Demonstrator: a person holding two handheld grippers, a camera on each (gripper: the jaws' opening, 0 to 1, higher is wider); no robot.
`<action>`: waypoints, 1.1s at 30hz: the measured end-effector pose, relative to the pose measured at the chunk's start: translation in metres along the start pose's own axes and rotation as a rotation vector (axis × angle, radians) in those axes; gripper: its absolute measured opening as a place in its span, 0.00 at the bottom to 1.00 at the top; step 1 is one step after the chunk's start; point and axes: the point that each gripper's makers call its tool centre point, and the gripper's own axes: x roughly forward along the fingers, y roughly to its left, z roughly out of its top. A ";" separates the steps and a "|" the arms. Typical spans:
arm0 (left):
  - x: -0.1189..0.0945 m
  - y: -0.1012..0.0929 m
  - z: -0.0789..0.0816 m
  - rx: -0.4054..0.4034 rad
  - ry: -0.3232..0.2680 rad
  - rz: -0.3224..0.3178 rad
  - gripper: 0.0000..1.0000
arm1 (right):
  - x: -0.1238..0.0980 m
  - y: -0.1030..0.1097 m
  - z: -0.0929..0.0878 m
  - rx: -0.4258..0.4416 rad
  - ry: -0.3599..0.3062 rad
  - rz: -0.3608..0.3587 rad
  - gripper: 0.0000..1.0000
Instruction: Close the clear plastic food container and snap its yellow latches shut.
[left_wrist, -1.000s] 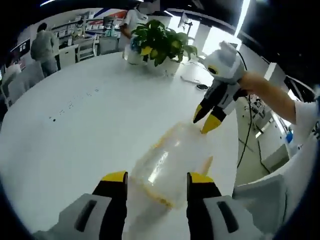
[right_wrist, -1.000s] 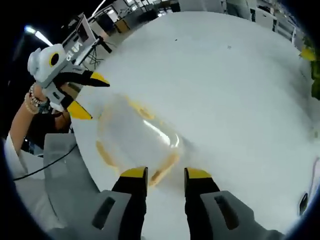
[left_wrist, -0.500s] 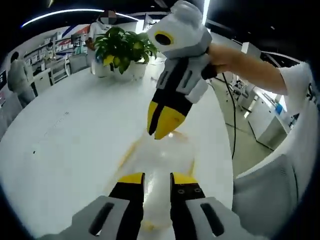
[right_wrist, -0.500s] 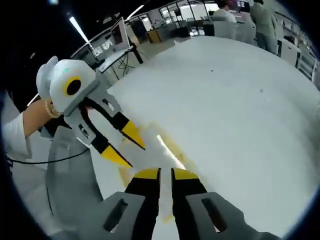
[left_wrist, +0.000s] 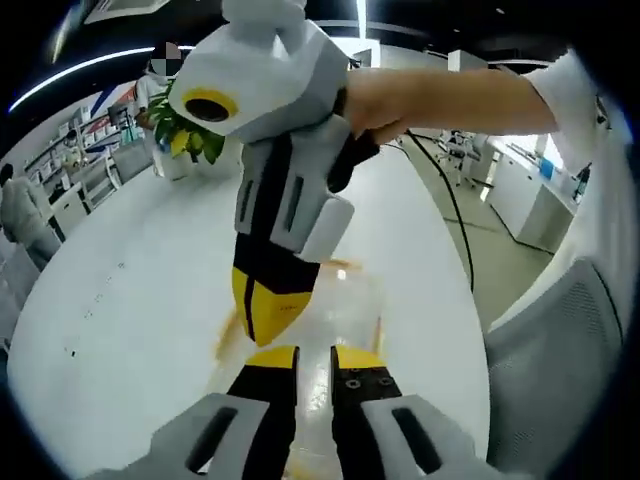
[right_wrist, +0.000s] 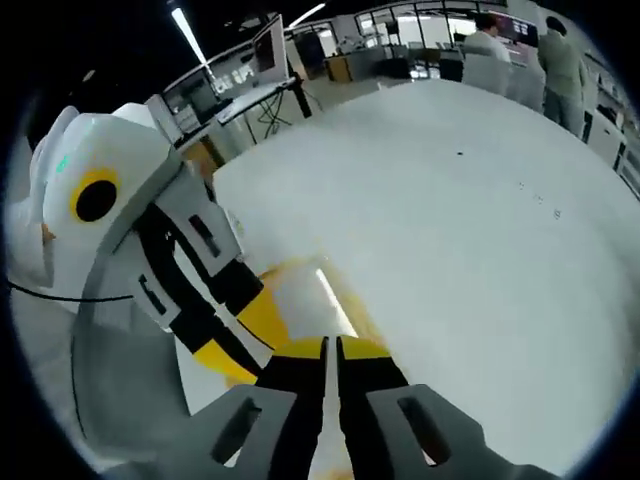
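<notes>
Left gripper (left_wrist: 313, 352): jaws nearly together, only a thin slit between the yellow tips, which sit over the near part of the clear plastic food container (left_wrist: 345, 305). Whether anything is pinched in that slit cannot be told; the tips hide the spot. Container lies directly ahead of these jaws on the white table (left_wrist: 120, 330), its clear body pale and blurred, with a yellow latch (left_wrist: 227, 335) showing as an orange-yellow streak just left of the tips.

Right gripper (left_wrist: 268, 305) enters the left gripper view from above, pointing down at the container, yellow tips pressed together just ahead of and slightly left of the left gripper's tips. A hand (left_wrist: 375, 100) grips its white body.

Right gripper view: right gripper (right_wrist: 330, 347) jaws shut to a hairline gap, tips at the container (right_wrist: 300, 290), which sits immediately ahead and a little left of them; yellow edging visible along it. Contact or grasp not resolvable. Left gripper (right_wrist: 235, 345) comes in from the left, angled down, its yellow tips just beside the right gripper's tips and over the same end of the container.

Beyond the left gripper, far across the table: potted plant (left_wrist: 185, 140). Beyond the right gripper, past the far table edge: two people (right_wrist: 530, 55) standing by desks.
</notes>
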 end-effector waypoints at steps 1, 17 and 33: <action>0.001 -0.001 0.000 0.021 -0.004 -0.003 0.11 | -0.001 -0.001 0.001 -0.002 -0.004 0.004 0.03; -0.001 -0.023 -0.007 0.253 0.028 0.030 0.38 | 0.001 -0.019 0.012 0.015 -0.029 0.076 0.26; 0.006 -0.015 -0.013 0.319 0.068 0.076 0.36 | 0.009 -0.015 0.000 -0.103 0.141 0.178 0.22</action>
